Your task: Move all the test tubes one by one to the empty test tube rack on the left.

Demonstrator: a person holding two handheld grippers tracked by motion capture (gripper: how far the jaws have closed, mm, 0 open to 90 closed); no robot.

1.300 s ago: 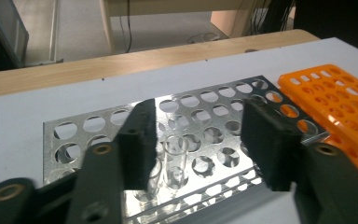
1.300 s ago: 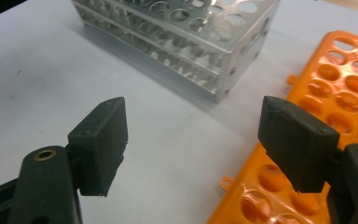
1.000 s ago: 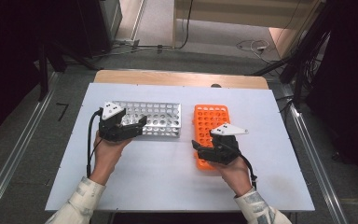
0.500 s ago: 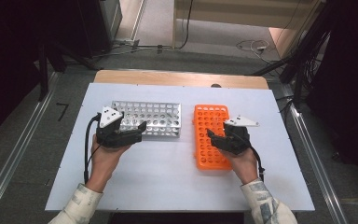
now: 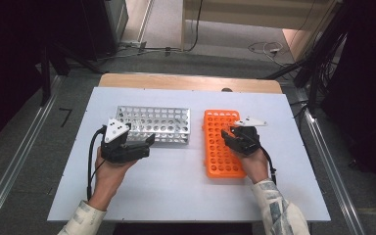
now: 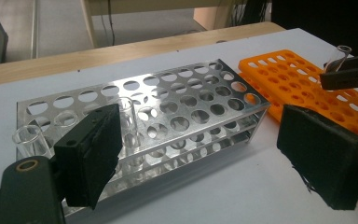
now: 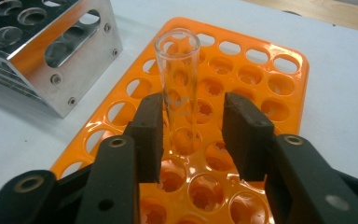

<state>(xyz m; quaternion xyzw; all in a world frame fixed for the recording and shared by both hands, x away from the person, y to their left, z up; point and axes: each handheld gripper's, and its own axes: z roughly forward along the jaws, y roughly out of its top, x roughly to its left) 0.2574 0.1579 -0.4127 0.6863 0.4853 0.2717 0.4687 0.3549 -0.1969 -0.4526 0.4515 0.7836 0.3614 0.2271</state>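
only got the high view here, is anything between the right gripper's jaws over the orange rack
observer: yes, a clear glass test tube stands in a hole of the orange rack, between the jaws of the right gripper. the jaws have just been closing, and a gap shows between one pad and the glass.
operator: does the silver rack hold any tubes
observer: two clear tubes stand in its end nearest the left gripper.
operator: is that gripper holding one
observer: no, its jaws are wide open and grip nothing.
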